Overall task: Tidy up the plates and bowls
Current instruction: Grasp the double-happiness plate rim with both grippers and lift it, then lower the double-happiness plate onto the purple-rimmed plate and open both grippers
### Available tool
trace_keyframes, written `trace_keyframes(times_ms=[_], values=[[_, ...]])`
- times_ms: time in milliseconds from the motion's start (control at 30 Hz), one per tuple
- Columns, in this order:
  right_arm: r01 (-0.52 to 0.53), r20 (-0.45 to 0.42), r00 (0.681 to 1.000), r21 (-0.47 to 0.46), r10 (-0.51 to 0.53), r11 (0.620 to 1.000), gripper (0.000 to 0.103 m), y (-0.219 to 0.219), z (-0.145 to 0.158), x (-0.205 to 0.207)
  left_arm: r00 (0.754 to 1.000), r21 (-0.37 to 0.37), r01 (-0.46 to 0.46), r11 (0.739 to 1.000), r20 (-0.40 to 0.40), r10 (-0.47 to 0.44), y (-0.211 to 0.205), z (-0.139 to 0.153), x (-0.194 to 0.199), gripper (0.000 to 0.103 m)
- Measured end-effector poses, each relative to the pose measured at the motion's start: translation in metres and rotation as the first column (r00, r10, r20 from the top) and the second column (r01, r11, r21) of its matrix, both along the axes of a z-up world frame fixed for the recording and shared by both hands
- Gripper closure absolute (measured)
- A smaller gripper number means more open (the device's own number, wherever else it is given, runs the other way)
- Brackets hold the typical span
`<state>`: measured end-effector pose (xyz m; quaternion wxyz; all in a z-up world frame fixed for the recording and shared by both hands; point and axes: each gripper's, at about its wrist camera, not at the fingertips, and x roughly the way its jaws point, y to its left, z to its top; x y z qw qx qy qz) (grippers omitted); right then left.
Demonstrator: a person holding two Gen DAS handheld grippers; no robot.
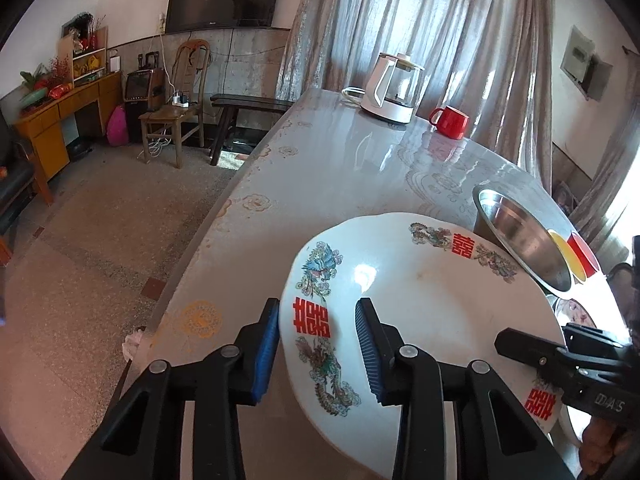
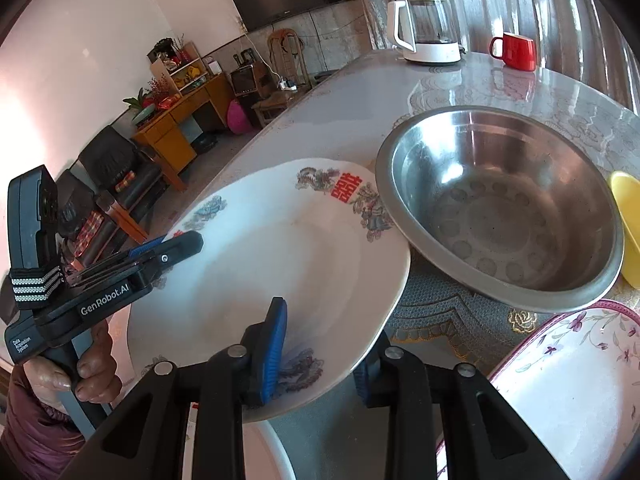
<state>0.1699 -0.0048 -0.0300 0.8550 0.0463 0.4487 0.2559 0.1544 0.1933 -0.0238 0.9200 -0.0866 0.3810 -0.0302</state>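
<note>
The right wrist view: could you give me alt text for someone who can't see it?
A large white plate with red characters and dragon patterns is held above a table, its rim between the blue pads of the right tool and the left tool. Beside it sits an empty steel bowl, with a glass kettle and red mug behind.

table (image 1: 328, 168) — glossy grey patterned cover | far end: kettle (image 1: 394, 90) on its base, red mug (image 1: 450, 120) just beside it | near end: steel bowl (image 2: 504, 208), yellow dish (image 2: 630, 224) touching its right side, floral plate (image 2: 568, 384) in front — all resting on the cover
</note>
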Motion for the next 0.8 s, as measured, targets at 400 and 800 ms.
trace_keyframes(times_ms=[400,800], values=[[-0.032,0.099,0.995,0.008,0.031,0.999,0.074,-0.01,0.028,-0.033,0.993,-0.022,-0.008,1.0,0.121,0.01,-0.007,0.039,-0.057,0.065],[0.049,0.109,0.992,0.078,-0.058,0.996,0.074,-0.089,0.048,-0.084,0.975,-0.044,0.129,0.991,0.189,-0.118,-0.085,0.07,-0.104,0.065]])
